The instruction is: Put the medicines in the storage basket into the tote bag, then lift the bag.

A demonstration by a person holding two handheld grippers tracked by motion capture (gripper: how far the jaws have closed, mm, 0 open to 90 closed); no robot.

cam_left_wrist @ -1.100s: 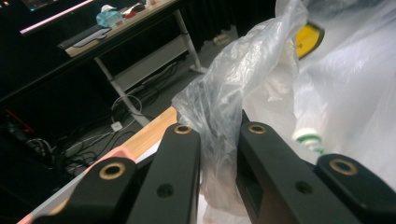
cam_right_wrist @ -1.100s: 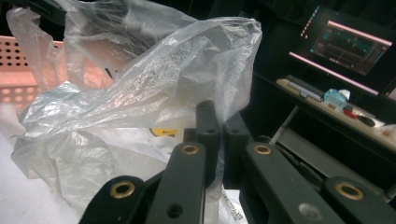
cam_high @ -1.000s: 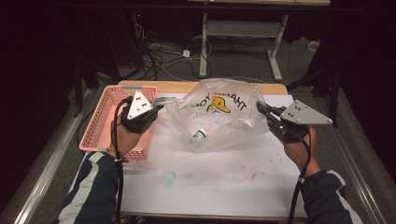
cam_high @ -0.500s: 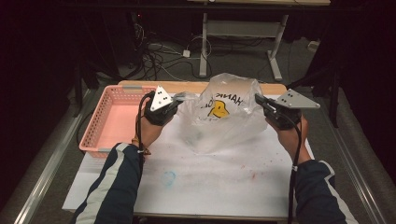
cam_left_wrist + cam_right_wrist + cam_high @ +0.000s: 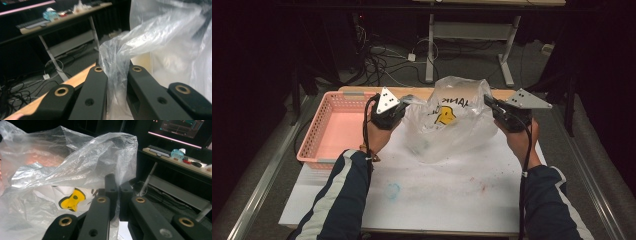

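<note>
The clear, crinkled plastic bag with a yellow duck print hangs stretched between both tongs above the white-covered desk, its bottom resting on the sheet. The left tongs are clamped tight on a bunched handle, the right tongs pinched on the opposite edge. The thin film could slip out or tear if the hands pull further apart, and something pale lying inside might tip out. The pink slatted plastic basket sits just left, near the left forearm's path.
</note>
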